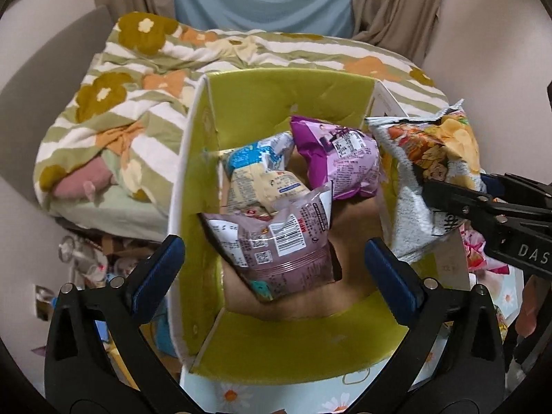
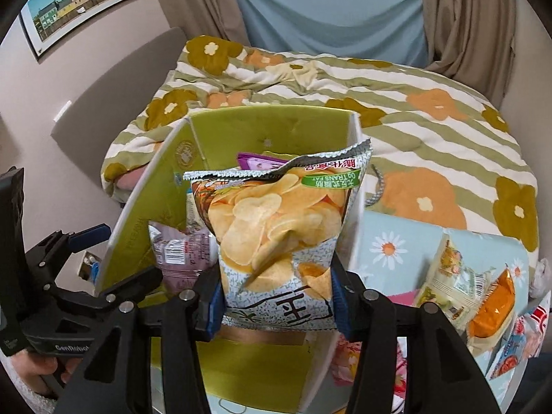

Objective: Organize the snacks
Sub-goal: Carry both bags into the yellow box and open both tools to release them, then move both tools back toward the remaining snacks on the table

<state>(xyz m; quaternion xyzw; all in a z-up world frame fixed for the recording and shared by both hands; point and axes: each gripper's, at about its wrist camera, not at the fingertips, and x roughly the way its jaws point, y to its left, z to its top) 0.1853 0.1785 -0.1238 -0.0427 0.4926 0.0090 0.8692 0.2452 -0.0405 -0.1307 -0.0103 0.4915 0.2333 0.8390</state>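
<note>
Chip bag: the chip bag (image 2: 276, 238) is clamped at its lower end between the pads of the right gripper (image 2: 276, 307), held upside down and upright at the right wall of the box (image 1: 193, 158), partly over the opening.
Reason for hold: gripping 1 end lets the bag hang free, which suits lowering it into the box; this is judged the step in hand.
Right gripper: closed on the chip bag; both pads press its sides.
Left gripper: the left gripper (image 1: 272, 276) is spread apart and holds nothing; 1 finger is outside the left wall of the box, the other over its interior, likely placed to steady it.
Box contents: 3 packets lie loose on the floor of the box: a mauve packet (image 1: 276, 241) toward the near wall, a pale blue-and-cream packet (image 1: 258, 179) behind it, a purple packet (image 1: 338, 158) toward the far right corner.
Box position: beside the bed, whose flowered blanket (image 2: 414, 131) lies past its far wall.
Remaining stock: other snack packets (image 2: 476, 293) lie outside the right wall on a daisy-print surface (image 2: 390, 241).
</note>
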